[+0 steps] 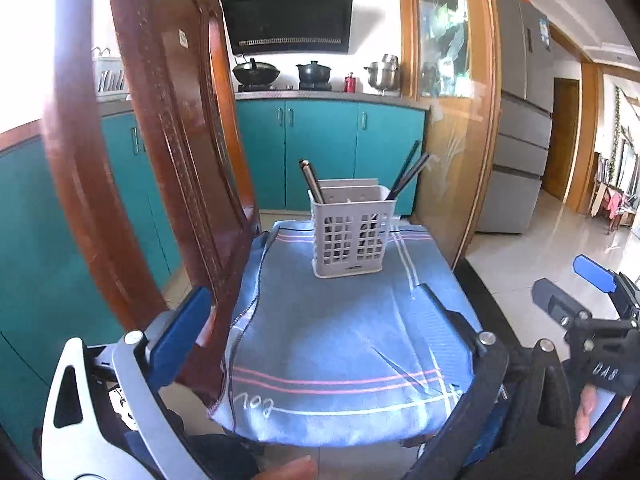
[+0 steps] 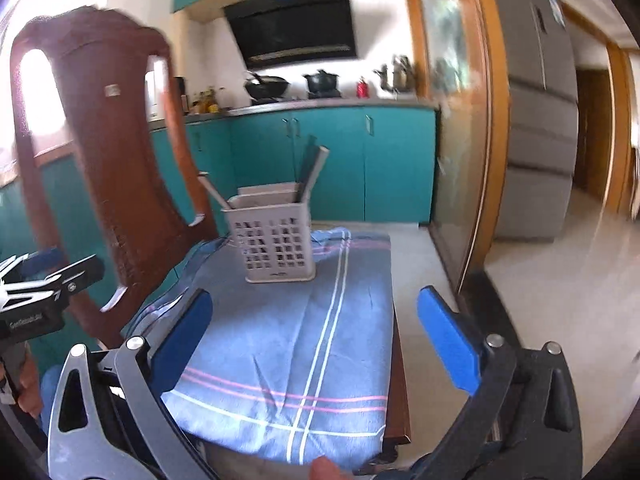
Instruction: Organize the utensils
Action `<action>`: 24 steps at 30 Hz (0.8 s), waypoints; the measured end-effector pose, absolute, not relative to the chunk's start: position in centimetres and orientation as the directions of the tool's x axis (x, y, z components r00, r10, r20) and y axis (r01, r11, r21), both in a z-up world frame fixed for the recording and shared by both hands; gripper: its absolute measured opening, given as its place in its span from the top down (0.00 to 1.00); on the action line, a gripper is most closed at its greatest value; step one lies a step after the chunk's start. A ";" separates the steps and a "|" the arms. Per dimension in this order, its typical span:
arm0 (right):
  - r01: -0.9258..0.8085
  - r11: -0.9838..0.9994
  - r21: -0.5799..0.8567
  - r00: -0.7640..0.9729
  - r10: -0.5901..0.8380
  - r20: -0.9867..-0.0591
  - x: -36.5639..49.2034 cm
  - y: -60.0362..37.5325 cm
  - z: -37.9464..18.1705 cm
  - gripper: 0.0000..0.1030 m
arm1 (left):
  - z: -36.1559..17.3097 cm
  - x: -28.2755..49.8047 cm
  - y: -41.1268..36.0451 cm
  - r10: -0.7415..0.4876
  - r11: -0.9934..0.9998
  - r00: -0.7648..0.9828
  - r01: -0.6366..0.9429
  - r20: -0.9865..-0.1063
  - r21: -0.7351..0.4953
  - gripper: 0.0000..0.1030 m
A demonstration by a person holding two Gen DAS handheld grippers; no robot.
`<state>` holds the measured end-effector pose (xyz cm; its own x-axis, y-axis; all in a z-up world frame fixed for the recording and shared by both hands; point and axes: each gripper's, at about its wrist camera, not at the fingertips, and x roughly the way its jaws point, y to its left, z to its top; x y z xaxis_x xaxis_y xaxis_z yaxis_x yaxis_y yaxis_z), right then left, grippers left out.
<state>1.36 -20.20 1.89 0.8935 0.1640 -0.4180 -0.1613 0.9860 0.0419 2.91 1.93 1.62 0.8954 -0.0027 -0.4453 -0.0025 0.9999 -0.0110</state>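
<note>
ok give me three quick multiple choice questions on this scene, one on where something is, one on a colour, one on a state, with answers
1. Where does the white utensil basket stand?
A. on the blue striped cloth
B. on the kitchen counter
C. on the floor

2. What colour are the lower kitchen cabinets?
A. white
B. teal
C. brown

3. How do the left gripper and right gripper stand?
A. both shut on utensils
B. one open, one shut
C. both open and empty

Answers:
1. A, the basket's base rests on the cloth, towards its far end.
2. B, the doors under the counter are teal.
3. C, each wrist view shows its blue pads spread wide with only cloth between them, while dark utensils stand in the basket.
</note>
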 end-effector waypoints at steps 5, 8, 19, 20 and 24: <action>-0.168 0.986 0.005 0.900 0.156 -0.408 -1.2 -18.8 2.3 0.03 | 1.8 -0.3 1.9 0.008 1.000 0.905 0.000 -0.425 0.018 0.04; -0.166 0.986 0.008 0.901 0.155 -0.405 -2.3 -18.5 2.4 0.03 | 1.9 -2.0 2.3 0.009 1.000 0.909 -0.001 -0.418 0.018 0.04; -0.168 0.985 -0.036 0.917 0.143 -0.373 -4.6 -16.9 3.3 0.03 | 2.1 -4.4 3.0 -0.004 1.000 0.918 0.011 -0.397 0.015 0.03; -0.168 0.985 -0.041 0.917 0.141 -0.373 -4.6 -16.7 3.3 0.03 | 2.1 -4.6 3.1 -0.006 1.000 0.919 0.009 -0.394 0.008 0.03; -0.169 0.984 -0.056 0.919 0.137 -0.368 -4.7 -16.1 3.4 0.03 | 1.7 -4.6 3.6 -0.004 1.000 0.914 0.005 -0.405 0.001 0.03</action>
